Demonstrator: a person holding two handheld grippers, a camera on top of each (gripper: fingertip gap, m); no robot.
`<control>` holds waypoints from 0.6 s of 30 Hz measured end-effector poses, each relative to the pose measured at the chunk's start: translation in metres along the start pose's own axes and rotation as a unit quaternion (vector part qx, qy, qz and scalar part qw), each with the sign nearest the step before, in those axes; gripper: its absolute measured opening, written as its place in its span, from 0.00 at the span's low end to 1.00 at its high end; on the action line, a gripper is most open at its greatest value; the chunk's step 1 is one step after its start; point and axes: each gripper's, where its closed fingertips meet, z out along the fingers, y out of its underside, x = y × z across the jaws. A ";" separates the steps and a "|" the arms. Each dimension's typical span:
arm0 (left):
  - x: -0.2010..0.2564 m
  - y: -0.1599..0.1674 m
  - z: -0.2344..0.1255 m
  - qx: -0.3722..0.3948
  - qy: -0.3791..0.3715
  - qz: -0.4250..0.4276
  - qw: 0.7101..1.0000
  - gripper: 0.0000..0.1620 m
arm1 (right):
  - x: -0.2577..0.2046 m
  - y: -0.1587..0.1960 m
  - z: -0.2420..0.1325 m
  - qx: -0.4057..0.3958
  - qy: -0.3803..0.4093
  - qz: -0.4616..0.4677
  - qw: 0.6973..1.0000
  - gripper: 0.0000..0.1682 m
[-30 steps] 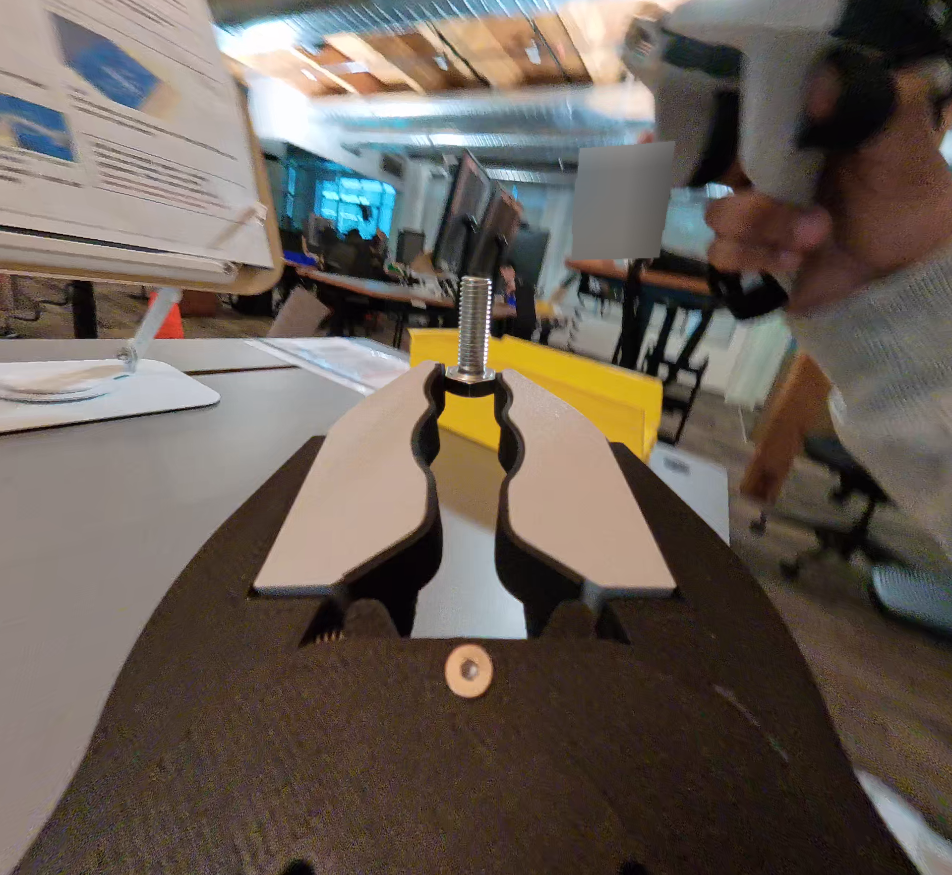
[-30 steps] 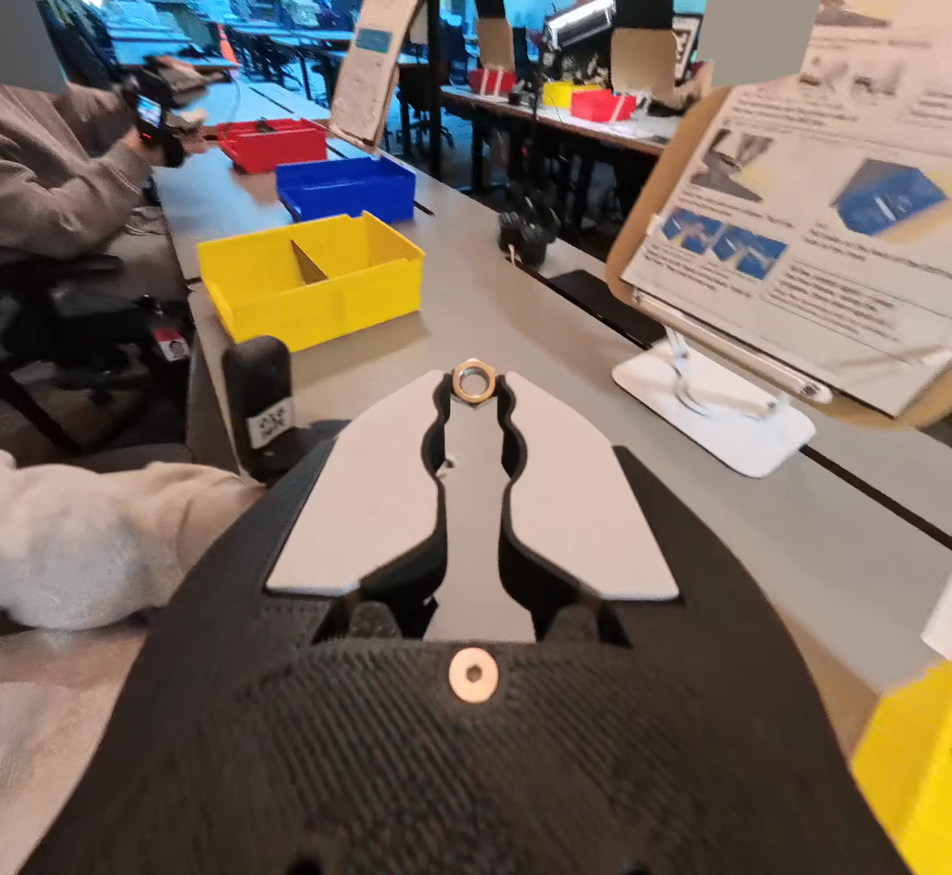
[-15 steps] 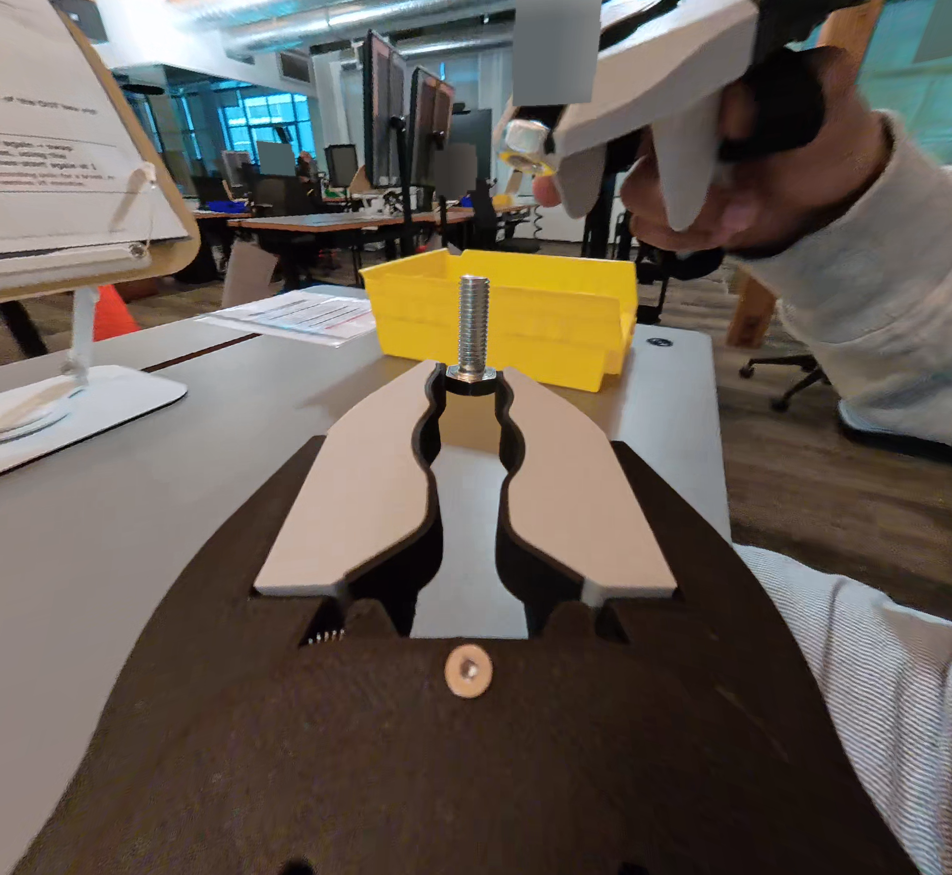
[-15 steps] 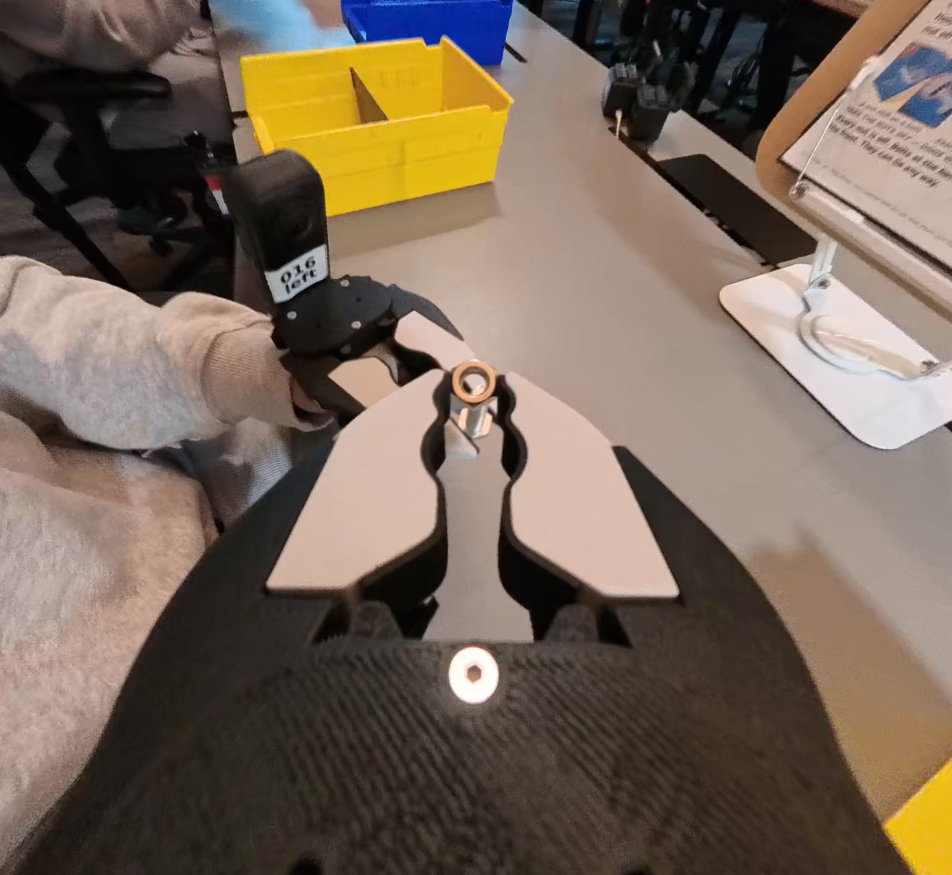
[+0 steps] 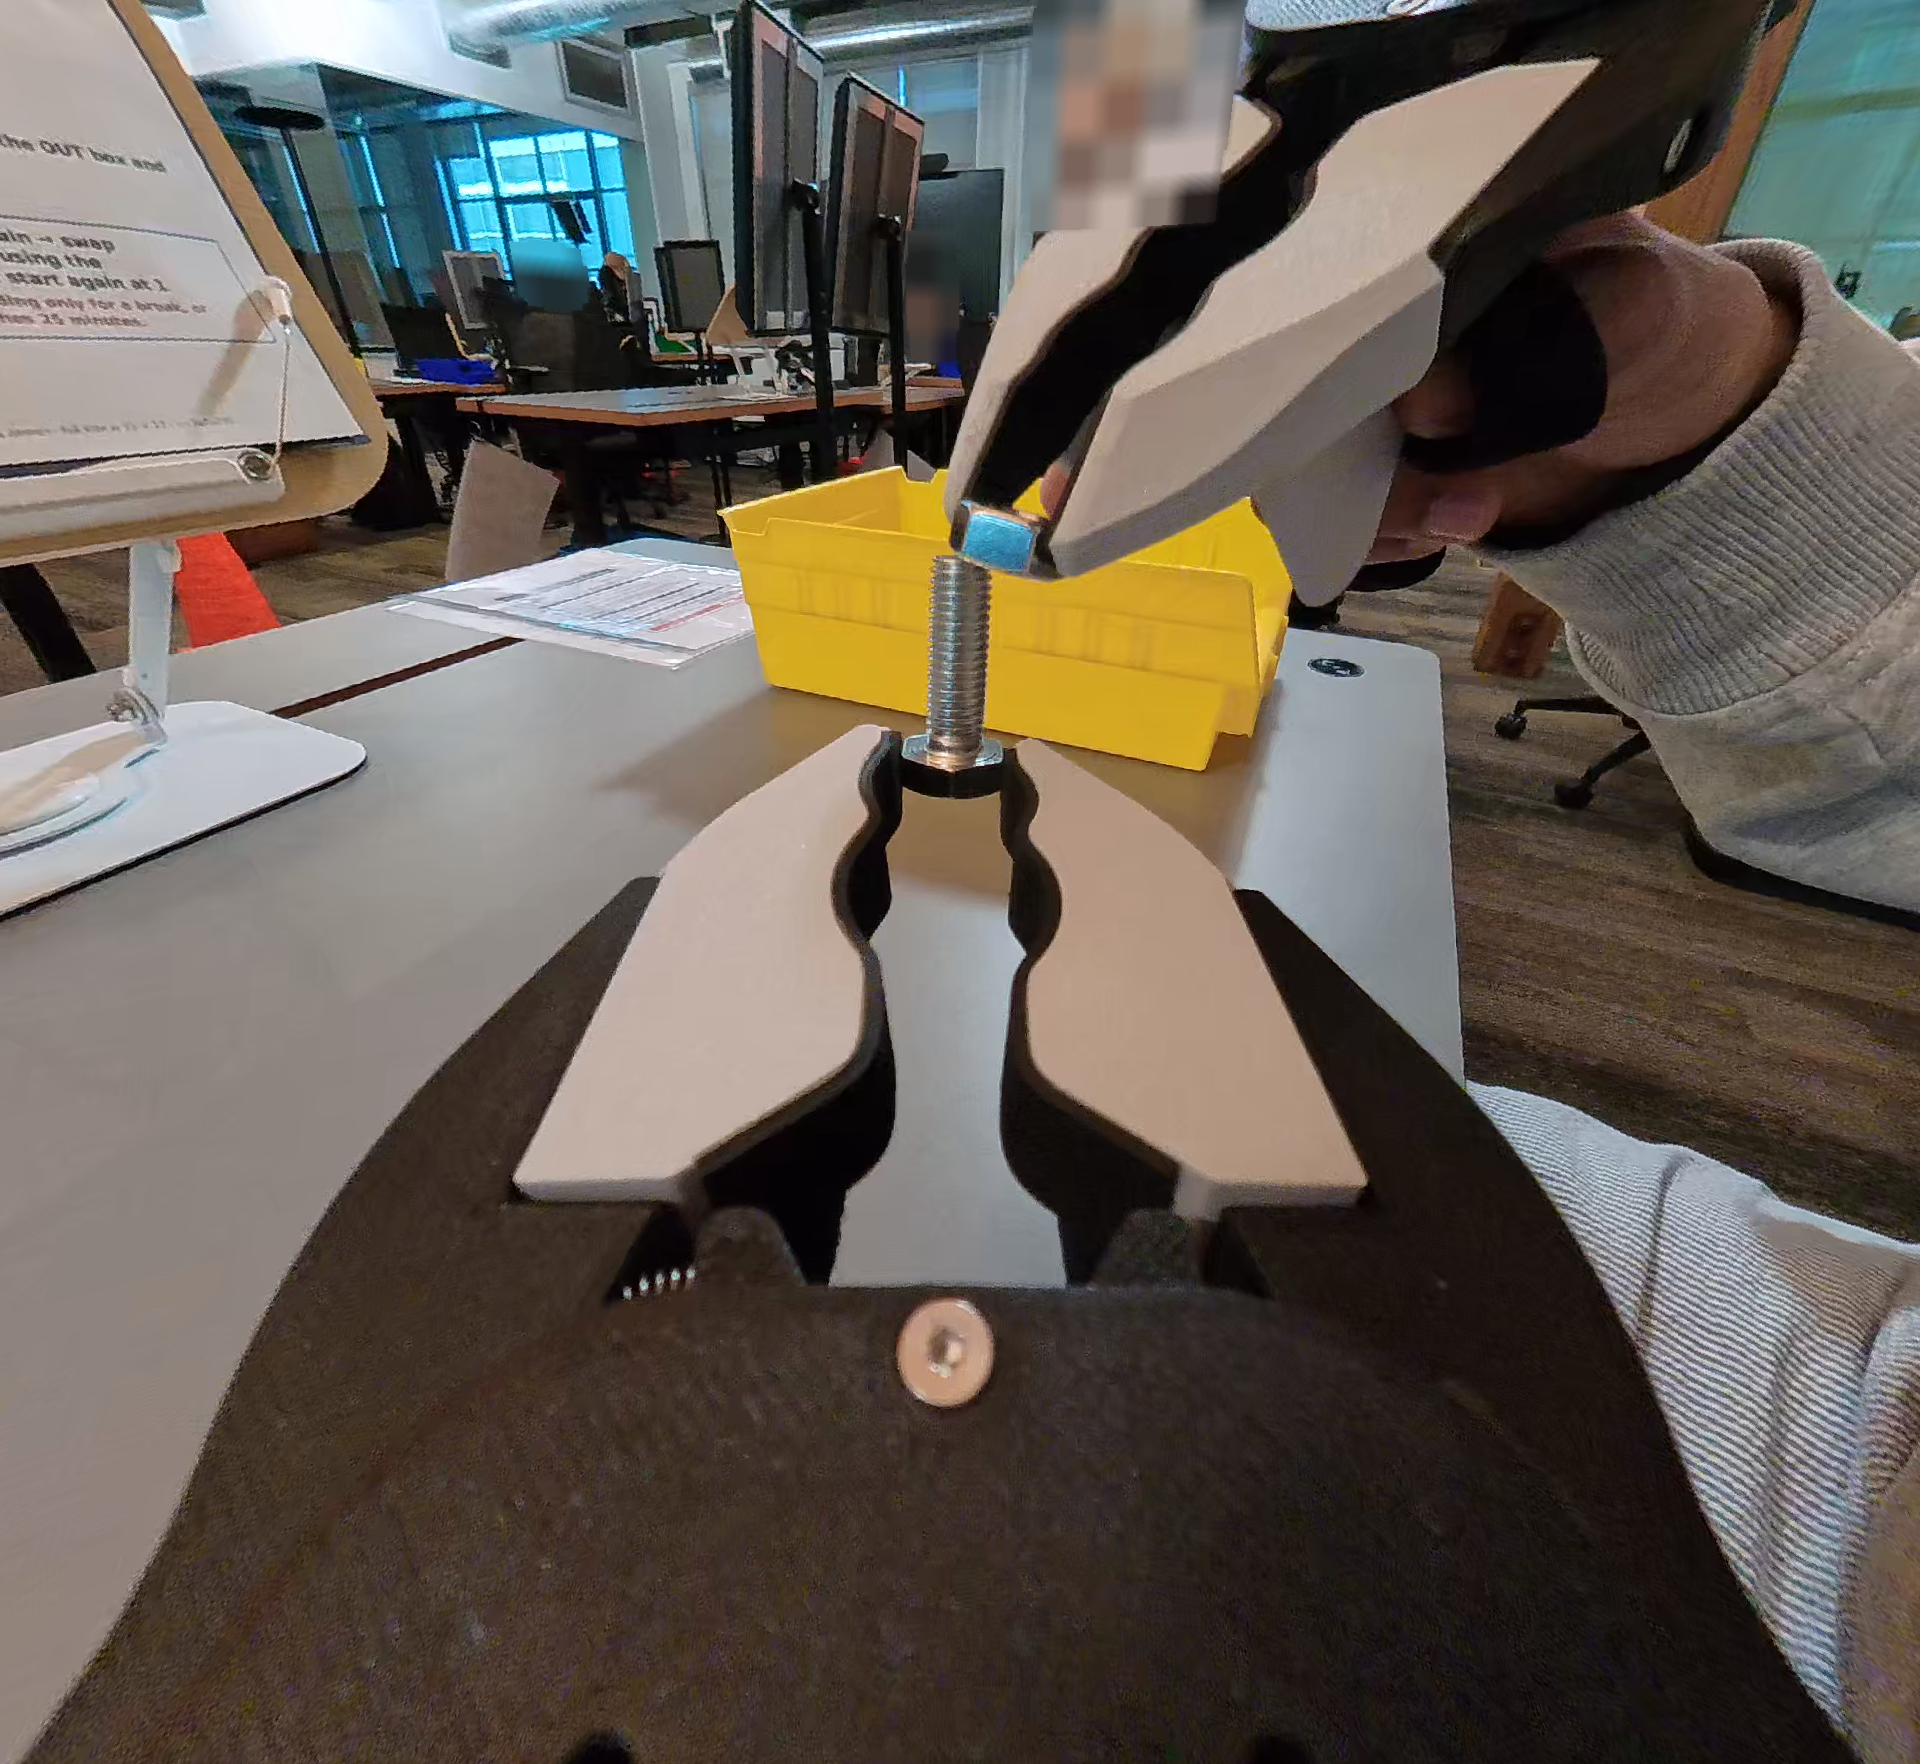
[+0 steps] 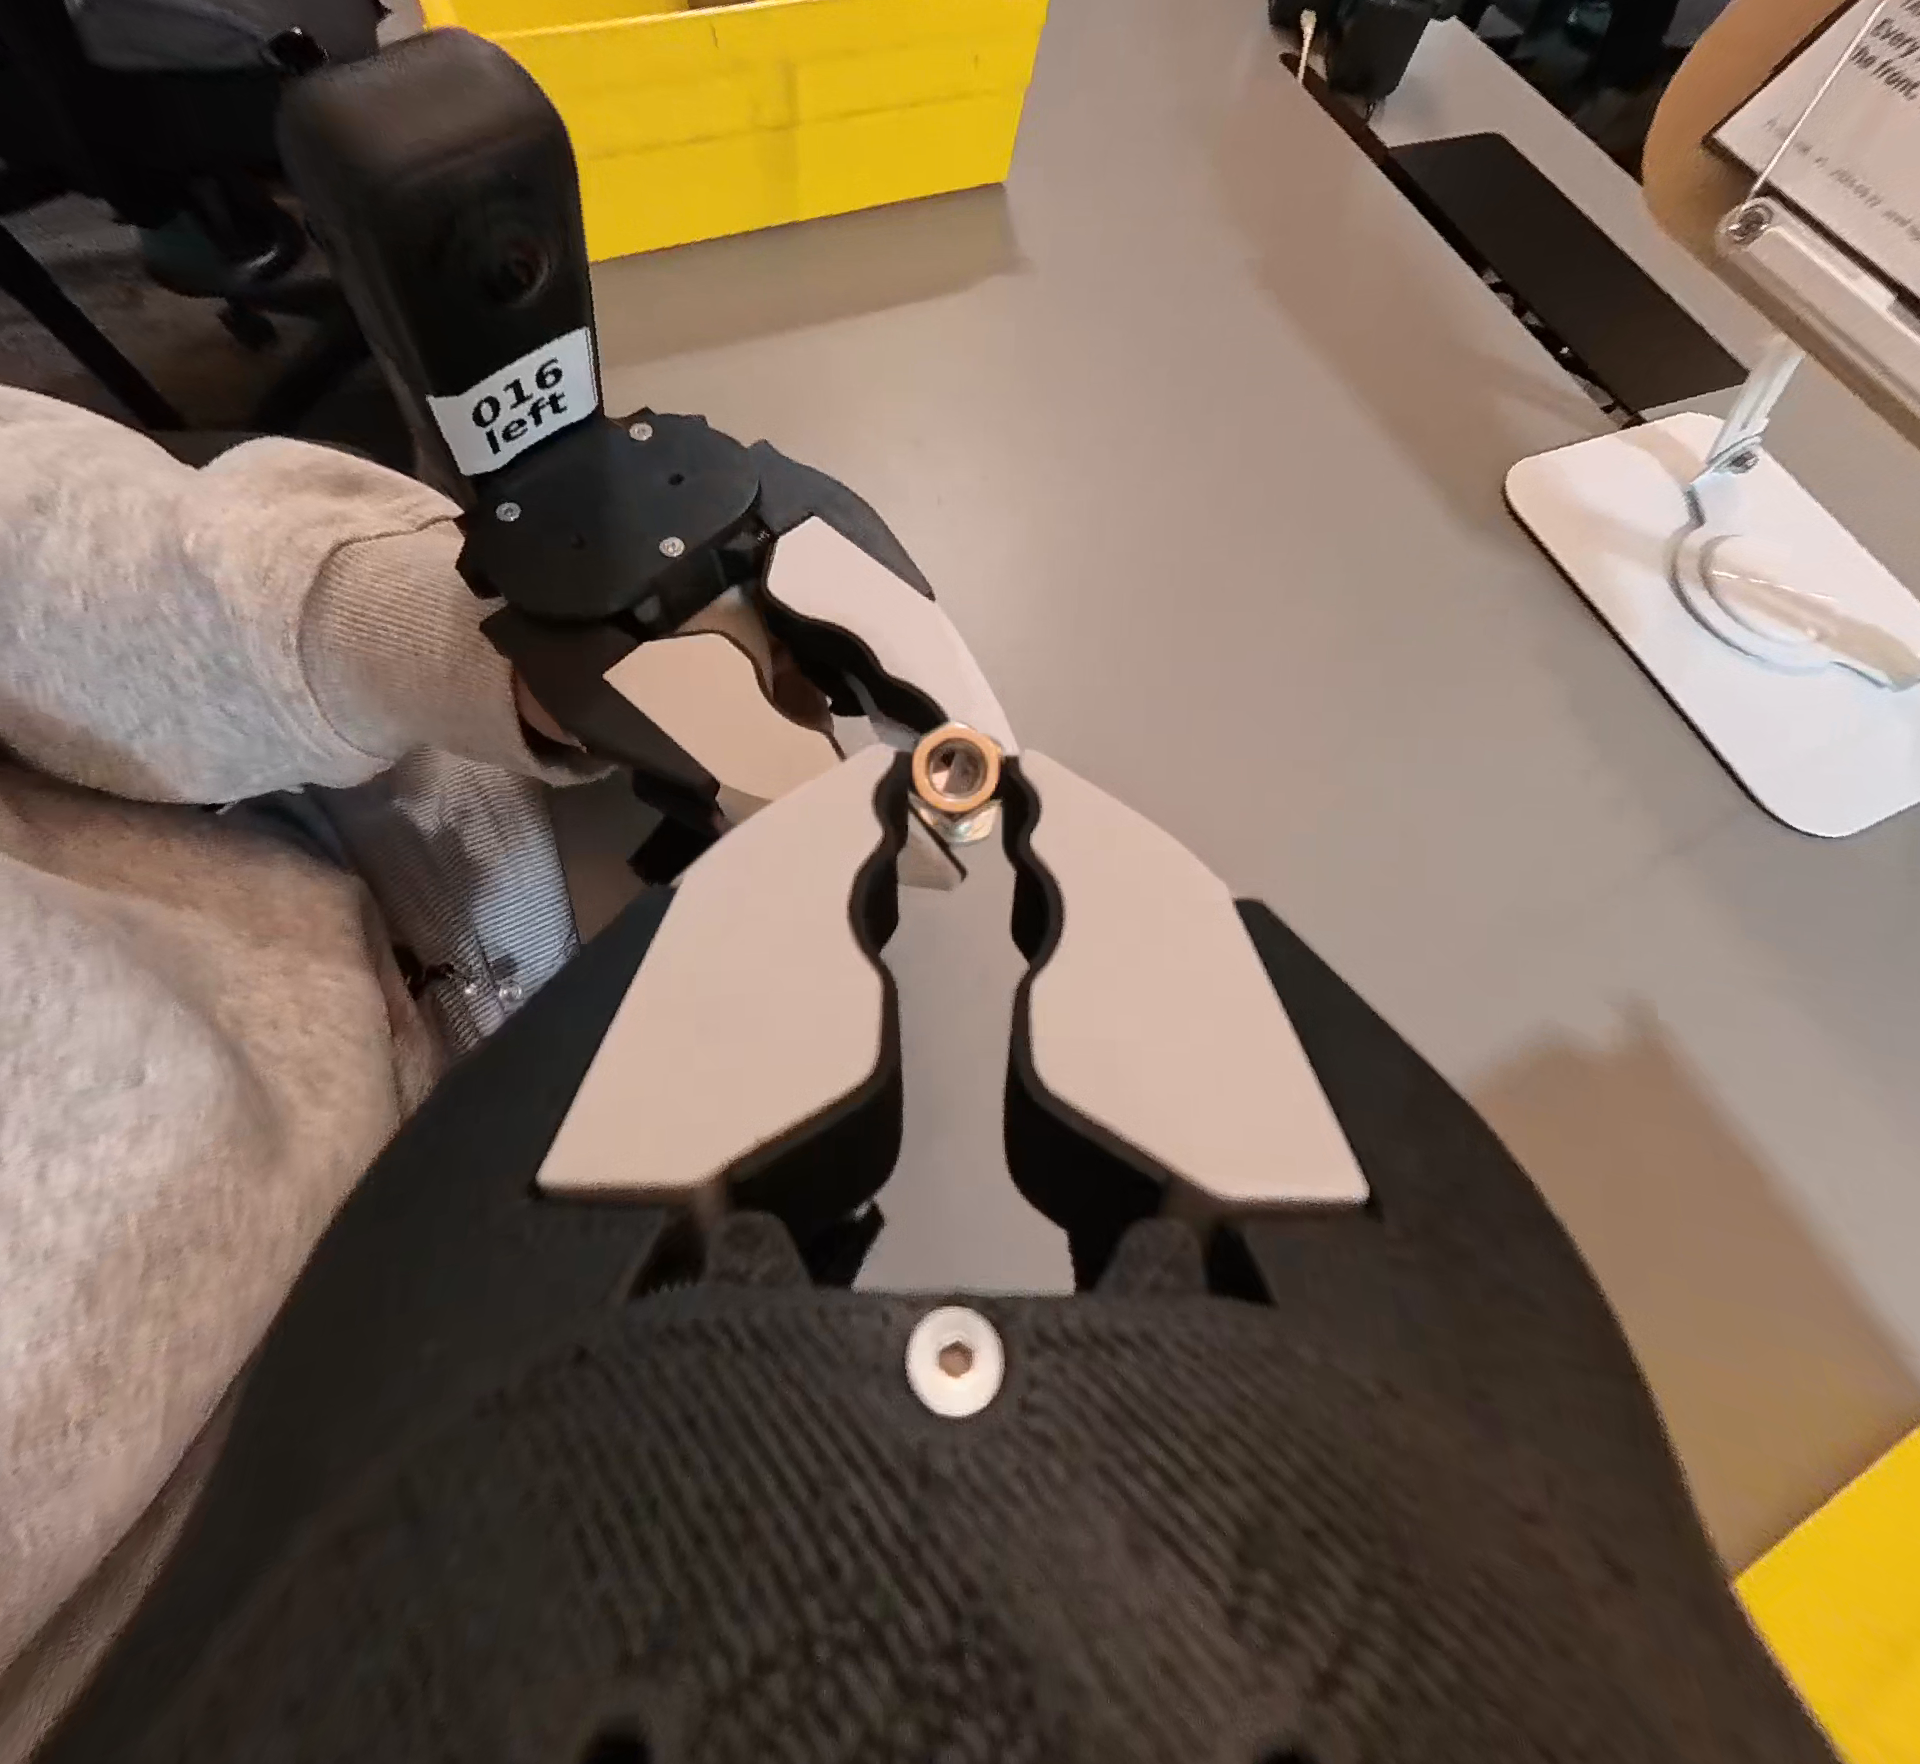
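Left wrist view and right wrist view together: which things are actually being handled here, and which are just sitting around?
Being handled:
- bolt, upright, head clamped in the left gripper
- nut, pinched by the right gripper, at the bolt's tip

Just sitting around:
- yellow bin behind the bolt
- divided yellow bin
- document stand
- loose sheet
- grey table

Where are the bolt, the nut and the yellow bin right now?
bolt (image 5: 957, 654), left wrist view, on its threaded shank.
nut (image 5: 997, 540), left wrist view, on its side face.
yellow bin (image 5: 1091, 665), left wrist view, on its front wall.
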 end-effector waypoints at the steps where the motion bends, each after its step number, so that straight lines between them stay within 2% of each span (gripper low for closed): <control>1: 0.000 0.001 0.000 -0.003 0.000 0.001 1.000 0.12 | 0.000 0.001 0.000 -0.002 0.001 0.000 1.000 0.10; 11: 0.010 0.004 0.004 -0.015 0.007 0.027 1.000 0.12 | -0.001 0.009 -0.005 -0.020 -0.021 0.023 0.999 0.10; 18: 0.013 0.012 0.007 -0.037 -0.002 0.068 0.997 0.11 | -0.002 0.021 -0.008 -0.068 -0.027 0.026 0.997 0.10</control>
